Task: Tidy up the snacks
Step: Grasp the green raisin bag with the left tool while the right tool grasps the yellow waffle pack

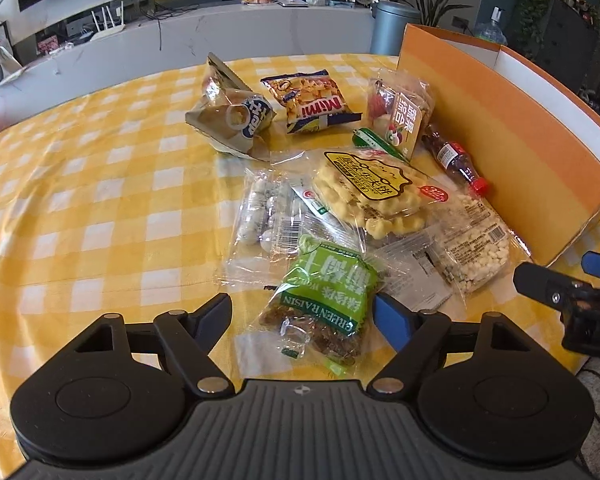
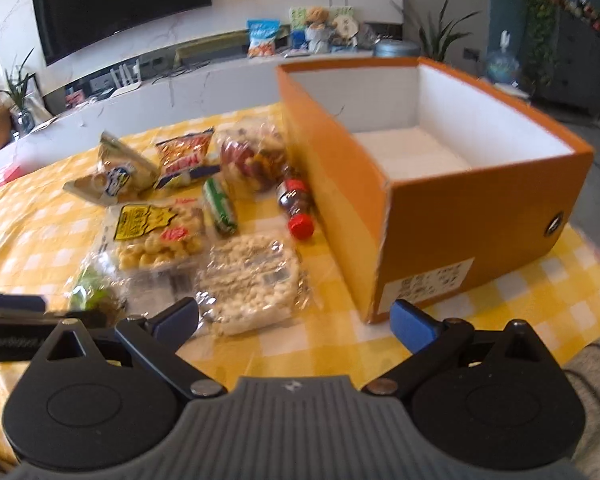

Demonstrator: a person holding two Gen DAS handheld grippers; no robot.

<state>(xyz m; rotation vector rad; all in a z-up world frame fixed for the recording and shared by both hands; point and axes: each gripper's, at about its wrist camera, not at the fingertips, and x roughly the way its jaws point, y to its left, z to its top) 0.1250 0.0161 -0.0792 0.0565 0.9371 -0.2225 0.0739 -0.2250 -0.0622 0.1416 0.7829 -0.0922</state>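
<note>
Yellow-and-white checked tablecloth (image 1: 100, 184), bearing a loose heap of snacks beside an open orange box (image 2: 432, 216); box interior white, nothing visible inside it. Snacks, near to far in the left wrist view: green raisin packet (image 1: 324, 308), lying between the fingers of the left gripper (image 1: 304, 312), whose jaws stand wide with no pad seen pressing on the packet; clear bag of pale round sweets (image 1: 264, 216); bag of yellow puffed biscuits (image 1: 376, 196), overlapping its neighbours; flat bag of small white pieces (image 1: 472, 244), nearest the box; small dark bottle with red cap (image 1: 456, 160), lying against the box wall; fruit-print packet (image 1: 404, 116); Mimi crisp bag (image 1: 308, 100); crumpled tan bag (image 1: 232, 120). Right gripper (image 2: 294, 320): jaws wide apart, holding nothing, poised over the cloth between the white-piece bag and the box corner.
</note>
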